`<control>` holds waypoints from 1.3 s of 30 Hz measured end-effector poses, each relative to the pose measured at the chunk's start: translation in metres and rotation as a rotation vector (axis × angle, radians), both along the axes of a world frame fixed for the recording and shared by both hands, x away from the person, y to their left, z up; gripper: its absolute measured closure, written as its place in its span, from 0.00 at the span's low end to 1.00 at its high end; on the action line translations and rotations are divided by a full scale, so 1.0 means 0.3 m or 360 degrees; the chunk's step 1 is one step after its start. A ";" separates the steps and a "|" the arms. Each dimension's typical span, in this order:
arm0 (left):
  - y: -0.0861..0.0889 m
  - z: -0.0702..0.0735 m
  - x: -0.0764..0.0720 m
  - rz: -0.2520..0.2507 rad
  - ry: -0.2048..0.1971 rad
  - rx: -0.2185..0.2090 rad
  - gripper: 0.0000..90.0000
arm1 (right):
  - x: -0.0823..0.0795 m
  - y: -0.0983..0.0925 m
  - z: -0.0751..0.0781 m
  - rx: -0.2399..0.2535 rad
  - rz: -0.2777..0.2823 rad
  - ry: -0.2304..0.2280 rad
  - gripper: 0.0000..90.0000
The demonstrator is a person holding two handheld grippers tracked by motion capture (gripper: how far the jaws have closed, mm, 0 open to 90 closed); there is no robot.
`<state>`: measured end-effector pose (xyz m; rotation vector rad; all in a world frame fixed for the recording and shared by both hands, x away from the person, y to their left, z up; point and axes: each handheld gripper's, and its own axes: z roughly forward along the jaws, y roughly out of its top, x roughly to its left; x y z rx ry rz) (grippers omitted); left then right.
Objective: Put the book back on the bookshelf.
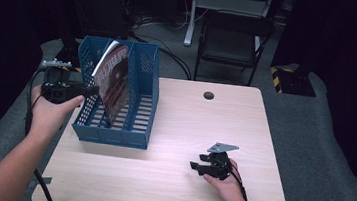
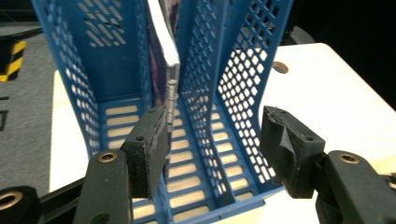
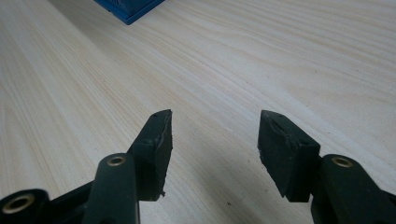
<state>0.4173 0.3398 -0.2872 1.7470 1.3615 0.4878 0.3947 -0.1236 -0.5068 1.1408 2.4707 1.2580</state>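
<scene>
A blue perforated file rack (image 1: 112, 138) stands on the left part of the wooden table (image 1: 189, 122). A magazine with a dark red cover (image 1: 115, 81) leans upright in one of its slots. From the rack's left side, my left gripper (image 1: 92, 90) points at it. In the left gripper view its jaws (image 2: 217, 149) stand open before the rack (image 2: 243, 84), with the magazine's edge (image 2: 170, 70) just beyond the left fingertip (image 2: 149, 144) and nothing gripped. My right gripper (image 1: 194, 166) rests low over the table at the front right. Its jaws (image 3: 215, 140) are open and hold nothing.
A round cable hole (image 1: 208, 95) sits near the table's far edge. A black chair (image 1: 233, 41) and floor cables (image 1: 171, 54) lie beyond the table. A corner of the rack (image 3: 128, 9) shows at the top of the right gripper view.
</scene>
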 end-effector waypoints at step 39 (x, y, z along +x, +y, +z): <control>-0.268 -0.158 -0.075 -0.0505 0.0020 0.0069 0.47 | 0.005 -0.009 -0.002 0.0024 -0.0014 0.0019 0.49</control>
